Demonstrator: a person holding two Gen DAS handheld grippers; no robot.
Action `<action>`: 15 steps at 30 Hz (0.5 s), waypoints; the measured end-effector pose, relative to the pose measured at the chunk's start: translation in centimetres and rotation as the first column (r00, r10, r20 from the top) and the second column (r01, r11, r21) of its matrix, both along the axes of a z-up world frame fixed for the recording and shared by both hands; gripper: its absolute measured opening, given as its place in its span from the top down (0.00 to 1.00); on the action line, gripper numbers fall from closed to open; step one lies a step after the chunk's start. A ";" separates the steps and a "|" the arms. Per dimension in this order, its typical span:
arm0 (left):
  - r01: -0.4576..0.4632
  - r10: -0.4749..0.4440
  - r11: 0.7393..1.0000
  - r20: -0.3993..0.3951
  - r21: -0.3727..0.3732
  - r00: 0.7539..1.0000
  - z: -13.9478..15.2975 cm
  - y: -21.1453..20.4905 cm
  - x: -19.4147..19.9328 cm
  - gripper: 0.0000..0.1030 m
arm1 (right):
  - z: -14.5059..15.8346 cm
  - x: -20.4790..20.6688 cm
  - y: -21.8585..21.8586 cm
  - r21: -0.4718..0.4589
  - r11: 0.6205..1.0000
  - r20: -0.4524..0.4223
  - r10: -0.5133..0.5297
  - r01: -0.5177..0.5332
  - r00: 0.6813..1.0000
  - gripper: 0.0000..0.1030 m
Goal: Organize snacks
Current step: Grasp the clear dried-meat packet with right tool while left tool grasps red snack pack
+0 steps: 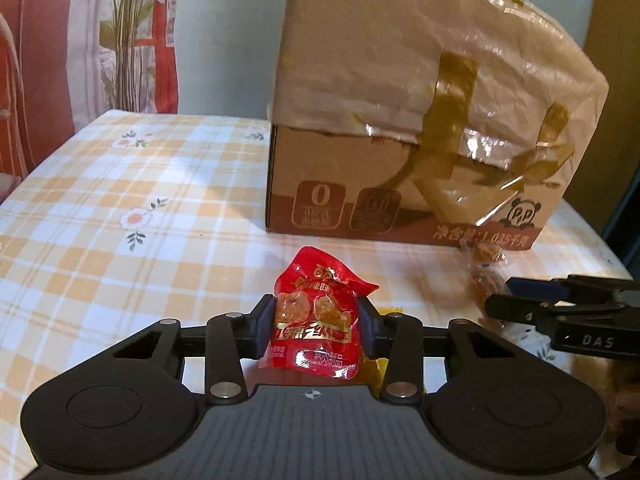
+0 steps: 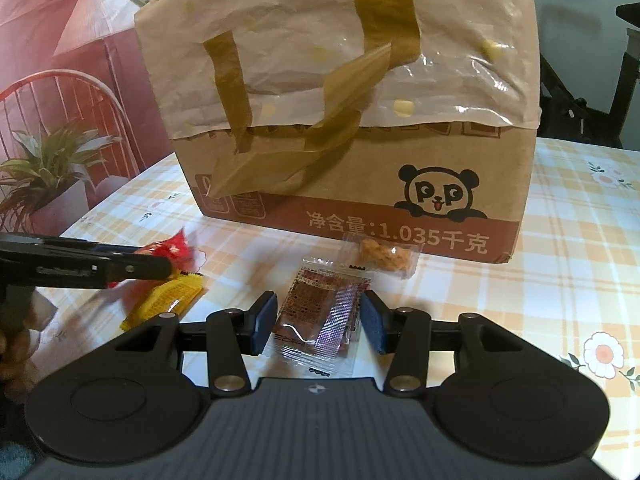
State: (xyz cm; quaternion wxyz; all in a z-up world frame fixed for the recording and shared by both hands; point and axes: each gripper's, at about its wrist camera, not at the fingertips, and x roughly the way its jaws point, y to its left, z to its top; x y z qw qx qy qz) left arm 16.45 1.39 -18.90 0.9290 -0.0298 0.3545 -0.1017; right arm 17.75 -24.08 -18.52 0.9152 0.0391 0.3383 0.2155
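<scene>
My left gripper (image 1: 316, 326) is clamped on the red snack packet (image 1: 316, 320), pads on both side edges, so it hangs upright and clear of the checked tablecloth (image 1: 120, 184); a yellow packet (image 2: 168, 300) lies just beneath it. Further right, my right gripper (image 2: 318, 326) brackets the clear dark-snack sachet (image 2: 320, 320), narrow but apparently not pinching yet. The small orange-snack pouch (image 2: 382, 256) rests touching the taped cardboard box (image 2: 360, 140), which I judge is the destination.

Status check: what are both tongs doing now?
Left tongs shut on red foil snack packet. Right tongs open around clear brown snack packet. Nothing blocking.
</scene>
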 end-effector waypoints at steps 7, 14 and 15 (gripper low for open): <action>0.025 -0.025 0.999 0.030 -0.021 0.999 0.6 -1.0 -0.5 0.57 | 0.1 -0.3 -0.1 0.001 1.000 0.014 0.009 -0.009 1.000 0.53; 0.025 -0.024 0.999 0.035 -0.030 0.999 0.9 -1.0 -1.1 0.57 | 0.2 -0.6 0.2 -0.002 1.000 0.033 0.028 -0.028 0.999 0.53; 0.027 -0.026 0.999 0.037 -0.031 0.999 1.0 -1.0 -1.2 0.57 | 0.3 -0.7 0.2 -0.003 0.999 0.036 0.032 -0.032 0.999 0.53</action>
